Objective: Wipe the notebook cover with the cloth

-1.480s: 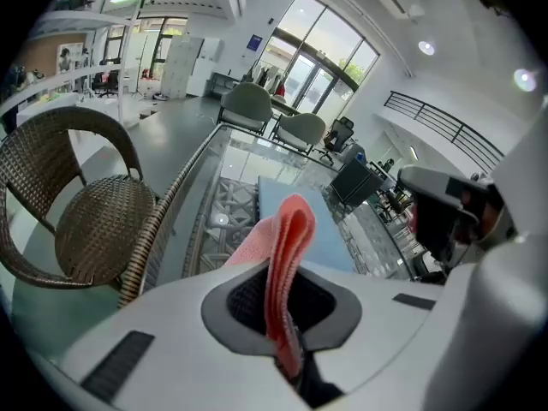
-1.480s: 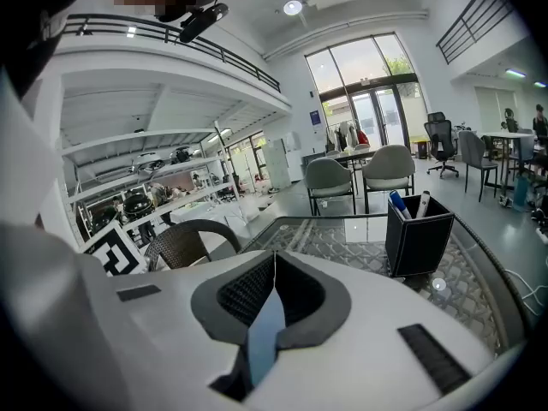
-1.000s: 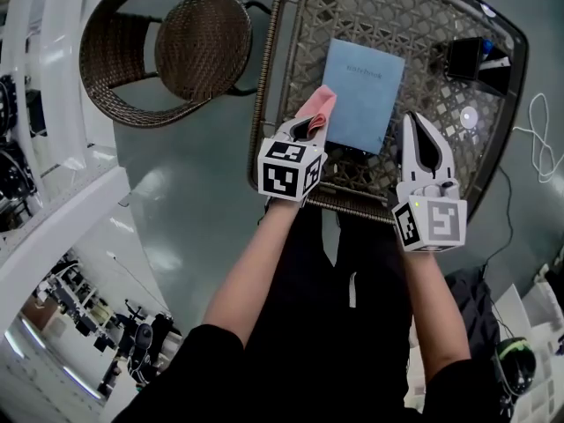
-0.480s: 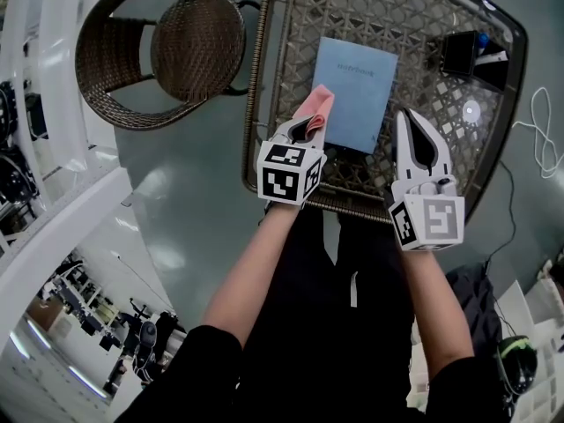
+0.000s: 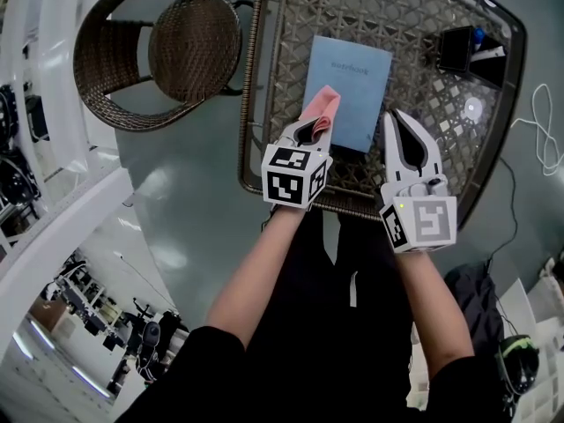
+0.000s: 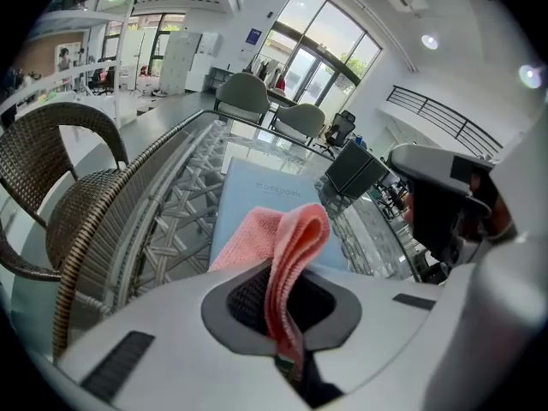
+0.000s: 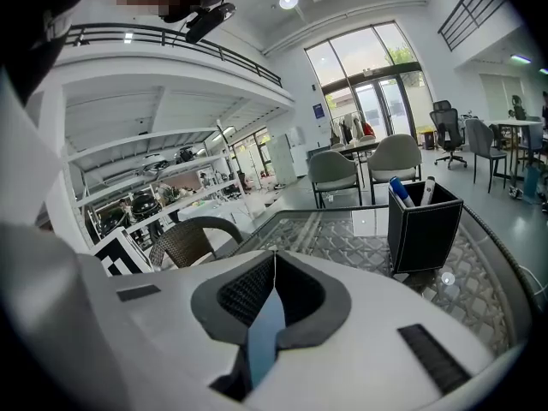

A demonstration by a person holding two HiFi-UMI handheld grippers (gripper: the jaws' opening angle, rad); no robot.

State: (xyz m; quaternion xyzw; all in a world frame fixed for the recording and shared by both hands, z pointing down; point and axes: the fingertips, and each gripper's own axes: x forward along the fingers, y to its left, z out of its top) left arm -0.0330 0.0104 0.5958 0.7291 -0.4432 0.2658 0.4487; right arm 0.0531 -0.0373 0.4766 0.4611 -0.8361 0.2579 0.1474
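Note:
A light blue notebook [image 5: 350, 73] lies flat on the glass-topped wicker table [image 5: 264, 51]. My left gripper [image 5: 311, 124] is shut on a folded pink cloth [image 5: 321, 106], whose free end rests over the notebook's near left edge. In the left gripper view the cloth [image 6: 287, 238] stands up between the jaws of the left gripper [image 6: 284, 282], with the notebook [image 6: 257, 199] just beyond. My right gripper [image 5: 394, 115] is shut and its tips sit at the notebook's near right edge. In the right gripper view, a sliver of blue shows through the slit below the right gripper's [image 7: 274, 259] tips.
A black pen holder [image 5: 463, 53] stands at the table's far right, also in the right gripper view [image 7: 424, 221]. A small white disc [image 5: 473, 109] lies near it. A round wicker chair [image 5: 167, 47] stands left of the table. A white cable [image 5: 538, 139] lies on the floor.
Both grippers have edged forward and slightly left; the right gripper's tips now sit closer to the notebook's right edge. The cloth stays gripped in the left gripper.

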